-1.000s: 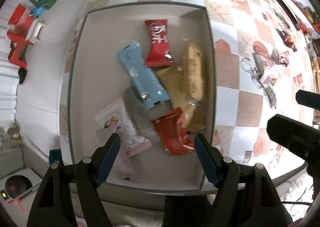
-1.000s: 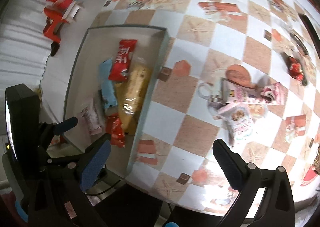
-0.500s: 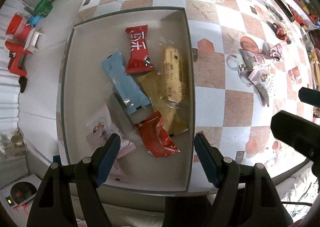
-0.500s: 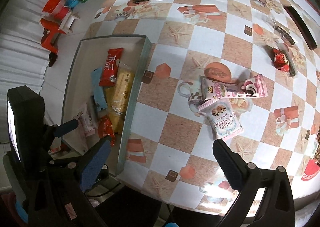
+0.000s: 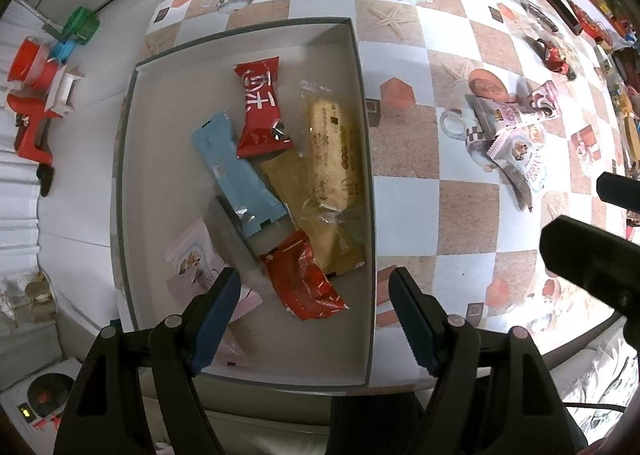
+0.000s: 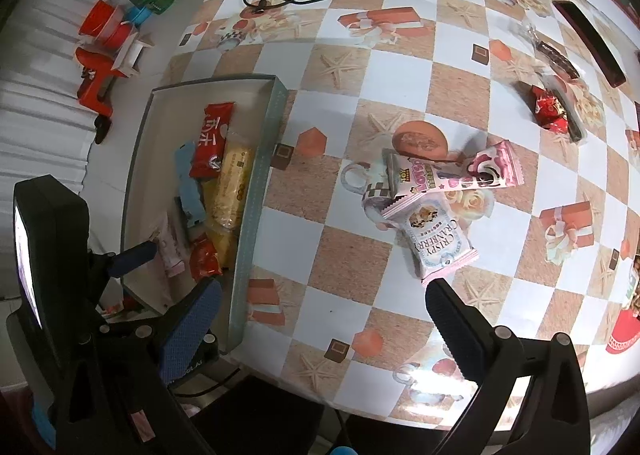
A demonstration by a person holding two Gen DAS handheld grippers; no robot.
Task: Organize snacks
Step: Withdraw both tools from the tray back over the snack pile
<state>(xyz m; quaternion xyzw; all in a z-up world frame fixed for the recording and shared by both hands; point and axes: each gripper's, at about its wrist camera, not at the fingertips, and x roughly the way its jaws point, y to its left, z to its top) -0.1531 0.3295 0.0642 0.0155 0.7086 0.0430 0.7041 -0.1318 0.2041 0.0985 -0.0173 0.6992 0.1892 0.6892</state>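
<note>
Figure legend. My left claw (image 5: 314,291) hangs released, its blue-padded jaws spread wide with nothing between them, pointing straight down over the near end of the shallow grey rectangular cardboard tray (image 5: 362,159). My right claw (image 6: 320,307) is likewise released and empty, poised above the checked tablecloth just to the tray's right.

Inside the tray lie the packets already sorted: a crumpled red foil packet (image 5: 302,275) nearest my left jaws, a pale pink packet (image 5: 192,259) against the tray's near-left side, a light blue wrapper (image 5: 236,175) at its middle, a clear-wrapped yellow cake bar (image 5: 332,151) along its right wall, and a red packet with white lettering (image 5: 260,111) toward its far end.

Change: a second ago my left claw sat lower over these packets; both claws have since lifted and drawn back, so the whole tray and more of the cloth now show. I read this as one deposit finished and a fresh pick pending.

Right of the tray, well apart from it, two snacks remain on the cloth: a white-and-pink cranberry crisp packet (image 6: 434,239) with a long pink bar wrapper (image 6: 452,175) lying across its far end. Farther right still sits a small red wrapped sweet (image 6: 550,111). These, I judge, are the outstanding items.
</note>
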